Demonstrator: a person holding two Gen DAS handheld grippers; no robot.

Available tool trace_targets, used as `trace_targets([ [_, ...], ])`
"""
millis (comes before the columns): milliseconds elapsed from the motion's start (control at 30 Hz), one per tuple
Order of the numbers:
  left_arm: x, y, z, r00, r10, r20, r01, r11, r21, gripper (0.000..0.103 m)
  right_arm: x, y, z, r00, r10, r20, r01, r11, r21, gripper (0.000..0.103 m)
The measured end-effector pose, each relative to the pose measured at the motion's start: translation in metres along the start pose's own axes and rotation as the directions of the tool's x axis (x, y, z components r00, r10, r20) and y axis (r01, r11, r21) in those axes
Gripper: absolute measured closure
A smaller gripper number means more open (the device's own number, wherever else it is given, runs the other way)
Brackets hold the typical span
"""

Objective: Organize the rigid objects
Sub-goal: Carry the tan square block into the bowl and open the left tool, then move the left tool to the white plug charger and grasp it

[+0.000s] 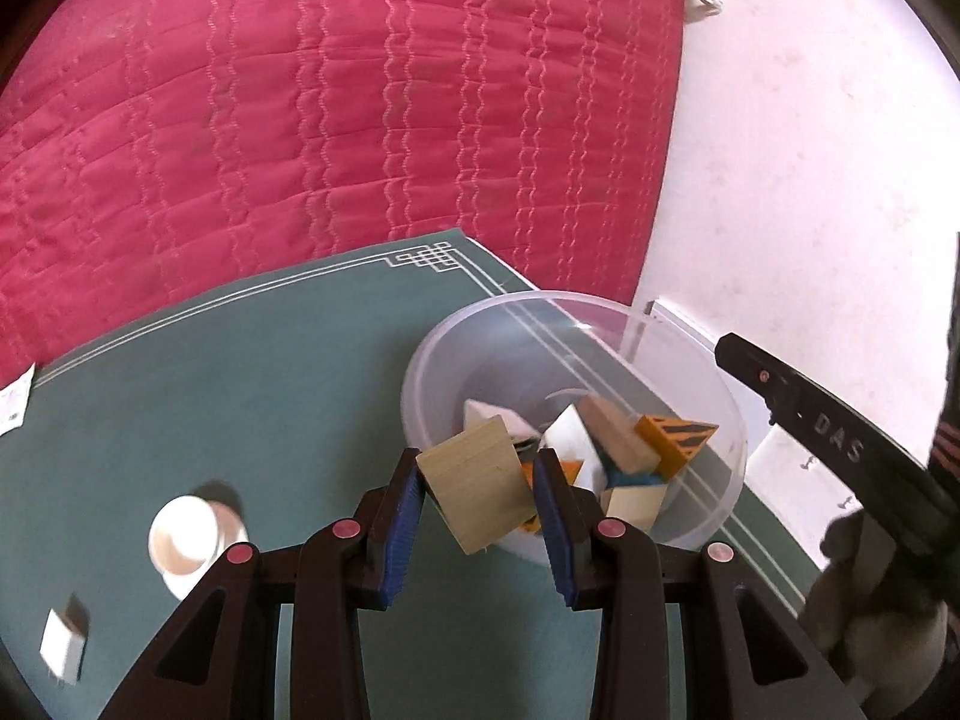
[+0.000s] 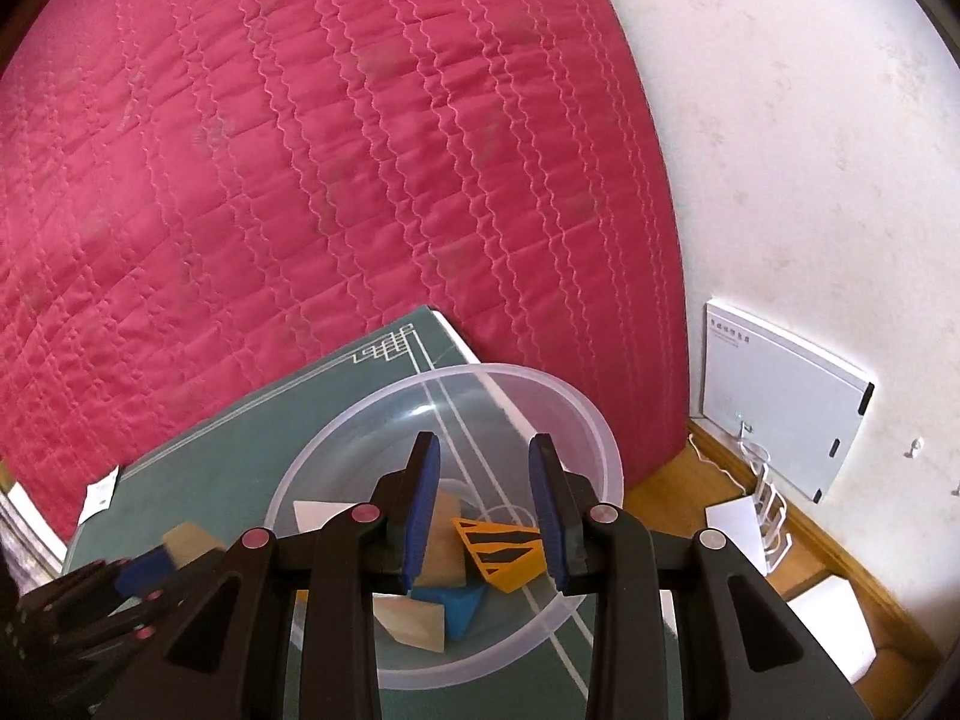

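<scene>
From the left wrist, the left tool (image 1: 480, 510) is clenched on a pale wooden block (image 1: 477, 489), the blue pads pressing its two sides. The block hangs tilted over the near rim of a clear plastic bowl (image 1: 729, 480). Inside the bowl lies a heap of blocks: an orange block with black stripes (image 1: 675, 438), a tan wooden bar (image 1: 618, 435), white pieces and a bit of blue. The bowl sits on a green mat (image 1: 240, 396) with a white line border, spread over a pink quilted bed (image 1: 360, 120). On the mat to the left stand a small white cup (image 1: 183, 534) and, nearer the edge, a white block (image 1: 63, 648), both blurred. At the right edge the right tool (image 1: 840, 444) shows only as a dark body, its tips not seen from here.

From the right wrist, the right tool (image 2: 483, 510) hovers above the same bowl (image 2: 594, 426). Its jaws stand nearly closed with nothing between the pads. Beneath them lie the striped orange block (image 2: 504, 552), a blue block (image 2: 465, 609) and a pale wooden wedge (image 2: 414, 624). At the lower left the left tool (image 2: 144, 564) appears with its wooden block (image 2: 186, 540) beside the bowl's rim. A white panel (image 2: 786, 396) leans against the wall at the right, above a wooden floor (image 2: 690, 480).
</scene>
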State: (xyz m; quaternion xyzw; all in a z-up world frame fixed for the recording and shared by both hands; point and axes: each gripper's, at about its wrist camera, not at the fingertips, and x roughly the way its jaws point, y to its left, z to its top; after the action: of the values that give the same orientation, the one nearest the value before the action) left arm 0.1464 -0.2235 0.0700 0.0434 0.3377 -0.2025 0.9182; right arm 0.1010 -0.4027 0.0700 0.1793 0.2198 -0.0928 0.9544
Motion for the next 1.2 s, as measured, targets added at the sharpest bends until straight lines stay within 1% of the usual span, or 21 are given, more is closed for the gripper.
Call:
trace_targets([
  [133, 0.015, -0.002, 0.006, 0.999, -0.035, -0.001, 0.035, 0.999, -0.007, 0.063, -0.002, 0.001, -0.001, 1.0, 0.004, 0.002, -0.004, 1.0, -0.005, 0.071],
  [167, 0.019, -0.003, 0.007, 0.999, -0.04, 0.0, 0.04, 0.999, -0.006, 0.06, -0.002, 0.001, -0.001, 1.0, 0.005, 0.001, -0.005, 1.0, -0.006, 0.071],
  [200, 0.023, -0.002, 0.008, 0.999, -0.033, -0.004, 0.033, 0.999, -0.003, 0.049, -0.002, 0.002, -0.001, 1.0, 0.006, 0.0, -0.006, 1.0, -0.006, 0.071],
  [233, 0.025, -0.001, 0.007, 1.0, -0.022, -0.005, 0.022, 1.0, -0.006, 0.044, -0.002, 0.002, -0.001, 1.0, 0.006, 0.0, -0.006, 1.0, -0.007, 0.071],
  [267, 0.027, 0.001, 0.006, 1.0, -0.011, -0.001, 0.011, 1.0, -0.012, 0.042, -0.002, 0.002, -0.001, 1.0, 0.007, 0.0, -0.007, 1.0, -0.007, 0.071],
  [500, 0.031, 0.023, -0.004, 1.0, 0.024, -0.017, -0.025, 0.998, -0.064, 0.042, -0.002, 0.006, -0.004, 1.0, 0.005, 0.002, -0.005, 1.0, -0.022, 0.071],
  [733, 0.031, 0.025, -0.009, 0.998, 0.059, -0.023, -0.06, 0.997, -0.051, 0.042, -0.002, 0.009, -0.005, 1.0, 0.005, 0.001, -0.005, 0.999, -0.031, 0.071],
  [900, 0.029, 0.025, -0.014, 0.997, 0.077, -0.029, -0.078, 0.996, -0.047, 0.039, -0.003, 0.01, -0.006, 1.0, 0.009, 0.002, -0.009, 0.999, -0.041, 0.071],
  [1200, 0.017, 0.041, -0.023, 0.993, 0.113, -0.041, -0.116, 0.99, -0.084, 0.034, -0.005, 0.019, -0.01, 1.0, 0.023, 0.001, -0.023, 0.996, -0.083, 0.069],
])
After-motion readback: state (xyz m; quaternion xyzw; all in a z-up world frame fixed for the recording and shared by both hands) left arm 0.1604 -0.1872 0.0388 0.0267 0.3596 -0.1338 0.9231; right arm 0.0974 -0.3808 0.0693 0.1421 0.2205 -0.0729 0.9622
